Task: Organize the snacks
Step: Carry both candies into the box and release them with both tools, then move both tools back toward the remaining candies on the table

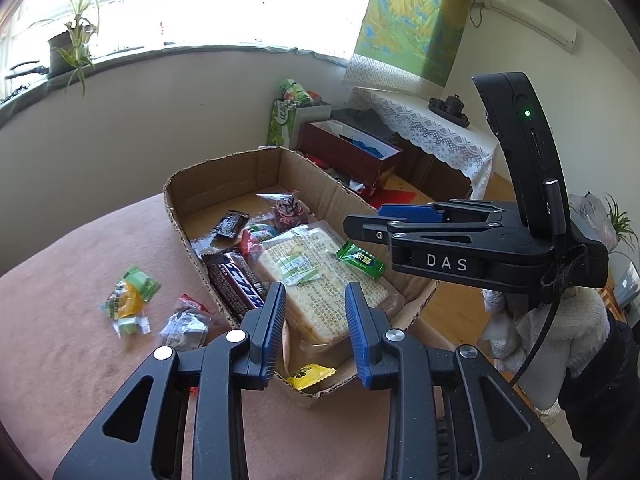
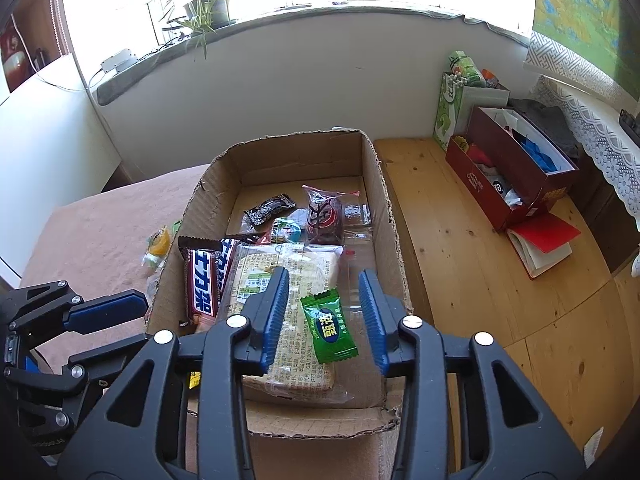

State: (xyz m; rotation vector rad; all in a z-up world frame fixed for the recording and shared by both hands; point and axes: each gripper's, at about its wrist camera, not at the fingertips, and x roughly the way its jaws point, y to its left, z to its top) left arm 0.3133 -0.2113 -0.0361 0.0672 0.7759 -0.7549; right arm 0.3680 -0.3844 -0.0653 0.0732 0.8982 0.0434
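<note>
A cardboard box (image 1: 240, 176) (image 2: 380, 184) sits on a pink-covered surface (image 1: 80, 360) and holds several snacks: a large bread pack (image 1: 320, 280) (image 2: 296, 344), a Snickers bar (image 1: 240, 284) (image 2: 202, 284), a green candy (image 1: 361, 259) (image 2: 330, 326) lying on the bread, and a yellow candy (image 1: 310, 374). My left gripper (image 1: 316, 300) is open and empty above the box's near end. My right gripper (image 2: 324, 288) is open and empty just above the green candy; it also shows in the left wrist view (image 1: 372, 220). Loose wrapped snacks (image 1: 128, 300) and a dark packet (image 1: 186, 322) lie on the cover left of the box.
A wooden floor (image 2: 480, 280) lies right of the box, with red boxes (image 2: 520, 176) and a red notebook (image 2: 544, 240). A lace-covered table (image 1: 432, 132) stands at the back right. A windowsill with plants (image 2: 200, 12) runs behind.
</note>
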